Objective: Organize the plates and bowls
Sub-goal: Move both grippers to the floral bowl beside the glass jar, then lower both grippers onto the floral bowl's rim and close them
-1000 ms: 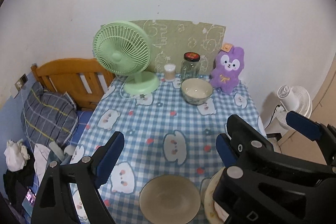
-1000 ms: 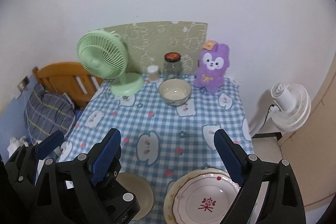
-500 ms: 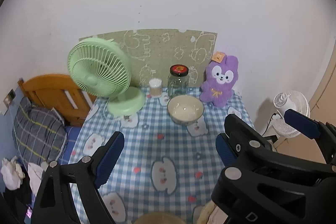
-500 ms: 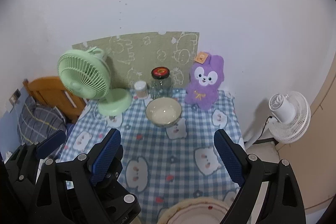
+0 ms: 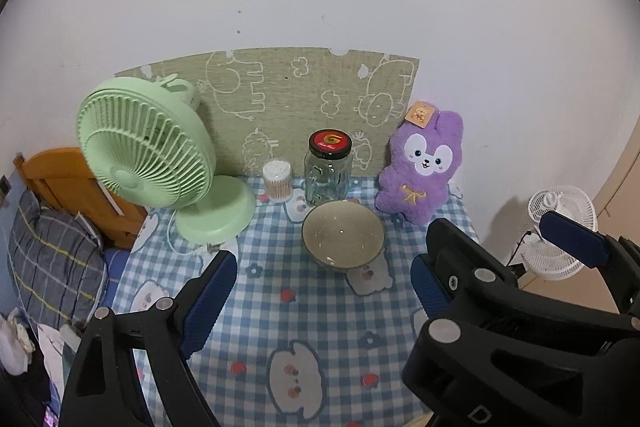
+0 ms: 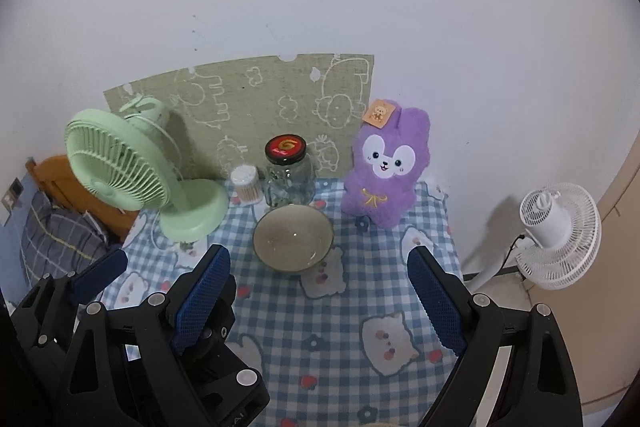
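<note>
A beige bowl point(image 5: 342, 233) point(image 6: 294, 239) stands upright and empty on the blue checked tablecloth point(image 5: 320, 315) point(image 6: 320, 319), towards the far side just in front of a glass jar. My left gripper point(image 5: 324, 267) hovers above the cloth short of the bowl, open with nothing between its blue pads. My right gripper point(image 6: 316, 267) is alongside it, likewise open and empty, with the bowl ahead between its fingertips and not touched. One right-gripper finger point(image 5: 572, 239) shows at the right of the left wrist view. No plate is in view.
A green desk fan point(image 5: 148, 155) point(image 6: 116, 163) stands at the back left. The red-lidded jar point(image 5: 329, 167), a cotton-swab tub point(image 5: 277, 181) and a purple plush point(image 5: 420, 167) line the wall. A white floor fan point(image 6: 556, 235) stands off the table's right edge, and a wooden bed frame point(image 5: 68, 183) off its left.
Both grippers have moved forward over the table towards the far bowl, which now looks larger. The near bowl and the plates have slid out of view at the bottom. Jaws unchanged.
</note>
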### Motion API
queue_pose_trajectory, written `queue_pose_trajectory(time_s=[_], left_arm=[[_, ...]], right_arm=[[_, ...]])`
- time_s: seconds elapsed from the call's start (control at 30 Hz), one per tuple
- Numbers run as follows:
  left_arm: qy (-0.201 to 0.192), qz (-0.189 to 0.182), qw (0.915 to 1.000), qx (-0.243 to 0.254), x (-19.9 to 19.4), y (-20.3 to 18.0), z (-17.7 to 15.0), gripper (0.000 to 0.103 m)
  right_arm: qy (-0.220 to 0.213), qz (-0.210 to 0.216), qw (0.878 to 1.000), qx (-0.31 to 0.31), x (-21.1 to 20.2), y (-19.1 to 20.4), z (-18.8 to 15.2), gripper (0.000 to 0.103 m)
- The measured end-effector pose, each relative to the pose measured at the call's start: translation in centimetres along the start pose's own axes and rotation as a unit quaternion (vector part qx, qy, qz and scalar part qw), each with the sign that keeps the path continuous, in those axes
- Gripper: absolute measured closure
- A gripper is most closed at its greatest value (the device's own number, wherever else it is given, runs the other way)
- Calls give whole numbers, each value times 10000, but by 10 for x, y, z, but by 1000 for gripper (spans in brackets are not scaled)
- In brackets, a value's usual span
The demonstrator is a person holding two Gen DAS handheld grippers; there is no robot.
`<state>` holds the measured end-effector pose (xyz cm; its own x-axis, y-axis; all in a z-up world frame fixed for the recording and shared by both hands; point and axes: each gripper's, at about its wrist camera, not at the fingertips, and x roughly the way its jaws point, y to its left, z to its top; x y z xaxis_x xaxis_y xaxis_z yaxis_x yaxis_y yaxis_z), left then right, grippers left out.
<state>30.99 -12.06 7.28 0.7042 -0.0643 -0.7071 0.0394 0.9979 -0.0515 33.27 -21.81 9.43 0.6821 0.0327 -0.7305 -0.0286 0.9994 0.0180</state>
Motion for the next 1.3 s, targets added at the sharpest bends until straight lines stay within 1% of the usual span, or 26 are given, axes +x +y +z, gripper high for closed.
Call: queue_pose_trajectory(time_s=[0.1, 0.2, 0.3, 0.4, 0.47, 0.57, 0.77, 0.87, 0.93, 0.97, 1.03, 1.17, 1.2, 1.3], left_arm=[[-17, 21, 10000, 45, 16, -1, 7, 13], [46, 57, 10000, 45, 35, 0, 12, 14], [75, 77, 9999, 16, 52, 1, 15, 17], [136, 92, 9999, -4, 71, 3, 18, 17], [176, 169, 9997, 15, 85, 4, 19, 17], [252, 288, 9993, -12, 106, 6, 19, 20], [362, 363, 9986, 144, 139, 5, 18, 22], [441, 353, 9983, 170, 156, 7, 17, 25], [475, 229, 9984, 221, 165, 6, 18, 29], [480, 208, 9983, 271, 170, 5, 19, 30], [465, 279, 9978, 374, 178, 2, 20, 31], [574, 257, 9971, 432, 197, 1, 20, 32], [625, 238, 9969, 425, 204, 1, 18, 34], [771, 224, 9956, 482, 220, 2, 14, 45]], right_arm=[[10, 79, 10000, 12, 17, -2, 6, 11], [52, 9, 10000, 62, 37, -3, 10, 11], [79, 1, 10000, 60, 57, -4, 14, 12], [147, -24, 9999, 55, 77, -3, 16, 12], [188, -43, 9998, 69, 90, -3, 17, 15], [195, -97, 9997, 99, 107, -4, 17, 19], [340, -105, 9993, 131, 144, -7, 15, 23], [412, -80, 9989, 187, 160, -7, 13, 28], [447, -95, 9987, 246, 170, -8, 13, 30], [470, -110, 9985, 264, 175, -8, 13, 31], [462, -81, 9984, 312, 183, -10, 13, 37], [577, -47, 9977, 343, 203, -11, 12, 40], [605, -83, 9976, 326, 208, -11, 11, 42], [712, -170, 9968, 313, 223, -11, 7, 45]])
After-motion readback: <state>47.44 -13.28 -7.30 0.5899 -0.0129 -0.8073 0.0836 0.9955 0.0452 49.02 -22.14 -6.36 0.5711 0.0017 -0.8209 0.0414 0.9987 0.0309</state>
